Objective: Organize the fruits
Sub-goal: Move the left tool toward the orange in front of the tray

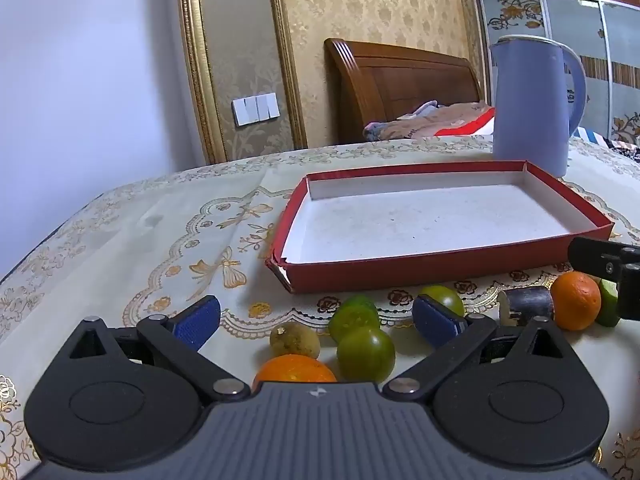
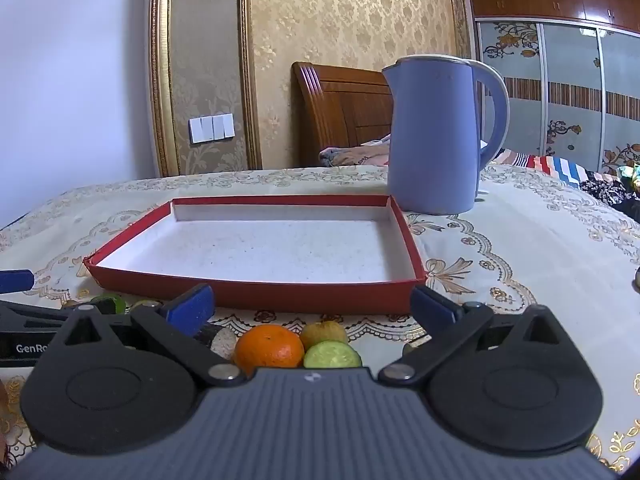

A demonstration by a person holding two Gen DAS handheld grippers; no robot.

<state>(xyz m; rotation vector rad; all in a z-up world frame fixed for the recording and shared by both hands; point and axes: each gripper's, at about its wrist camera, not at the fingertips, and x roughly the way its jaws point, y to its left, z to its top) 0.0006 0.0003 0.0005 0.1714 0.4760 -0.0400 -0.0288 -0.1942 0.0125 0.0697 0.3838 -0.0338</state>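
A shallow red box with a white inside lies on the patterned tablecloth, nothing in it. In front of it lie loose fruits. Between the wide-spread fingers of my open left gripper sit green fruits, a brownish fruit and an orange. To the right lie a dark cut piece and another orange. My right gripper is open too; below its fingers are an orange, a brownish fruit and a cut green piece. The red box lies just beyond.
A tall blue kettle stands behind the box's far right corner. The table's edge curves away at the left. A wooden bed headboard and a wardrobe stand behind the table. The left gripper's body shows at the right wrist view's left edge.
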